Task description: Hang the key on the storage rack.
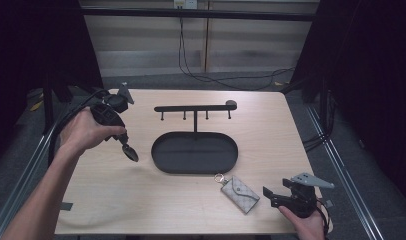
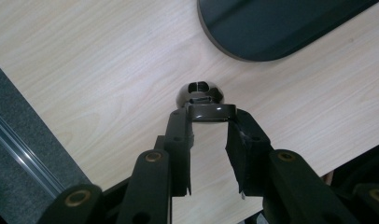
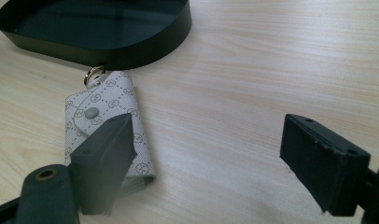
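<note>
Two grippers work the high view, where the left gripper (image 1: 127, 150) lifts a dark clip (image 1: 129, 152) beside the tray (image 1: 163, 162); its own view shows jaws clenched on the clip's (image 2: 200, 93) edge, a hold that might slip, its underside hidden; the right gripper (image 3: 206, 154) gapes beside the key pouch (image 3: 103, 121).

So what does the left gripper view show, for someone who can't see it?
Two black jaws rise from the bottom, and the left gripper is shut on a small dark glossy object with a rounded end, held above the pale wooden table. The curved edge of a black tray sits at the top right.
</note>
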